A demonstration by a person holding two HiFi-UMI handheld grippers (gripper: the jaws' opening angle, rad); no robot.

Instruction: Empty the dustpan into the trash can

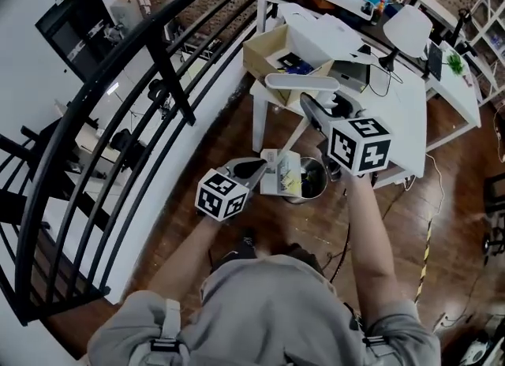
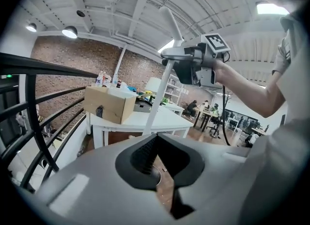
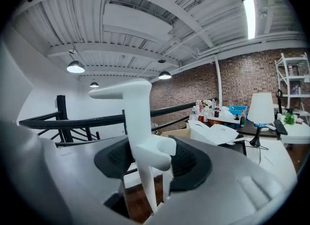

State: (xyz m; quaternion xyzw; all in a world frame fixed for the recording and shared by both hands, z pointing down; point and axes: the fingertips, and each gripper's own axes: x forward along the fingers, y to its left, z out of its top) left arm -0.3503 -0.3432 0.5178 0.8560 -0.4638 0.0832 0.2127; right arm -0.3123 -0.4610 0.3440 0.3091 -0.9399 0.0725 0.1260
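Where the right gripper (image 3: 150, 158) looks along its own jaws, both dark pads are pressed onto the white handle of a long-handled dustpan (image 3: 140, 122). The handle's bent top rises above the jaws. In the head view the right gripper (image 1: 309, 110) holds that handle high, and the pole slants down and away from it to the pan (image 1: 278, 175), which carries yellow and pale scraps.

The left gripper (image 1: 254, 169) sits low, its tips pointing at the near edge of the pan. Contact between them cannot be confirmed. In its own view the left gripper (image 2: 160, 166) has its jaws narrowly parted, with only wooden floor showing in the gap. The dustpan pole (image 2: 162, 95) rises beyond its body toward the right gripper (image 2: 193, 69).

A round trash can (image 1: 314, 179) stands on the floor just past the pan, on the far side from the left gripper and below the right gripper. Beyond both grippers is a white table (image 1: 410, 120) bearing an open cardboard box (image 1: 264, 53). A black railing (image 1: 118, 65) runs along the left gripper's outer side.
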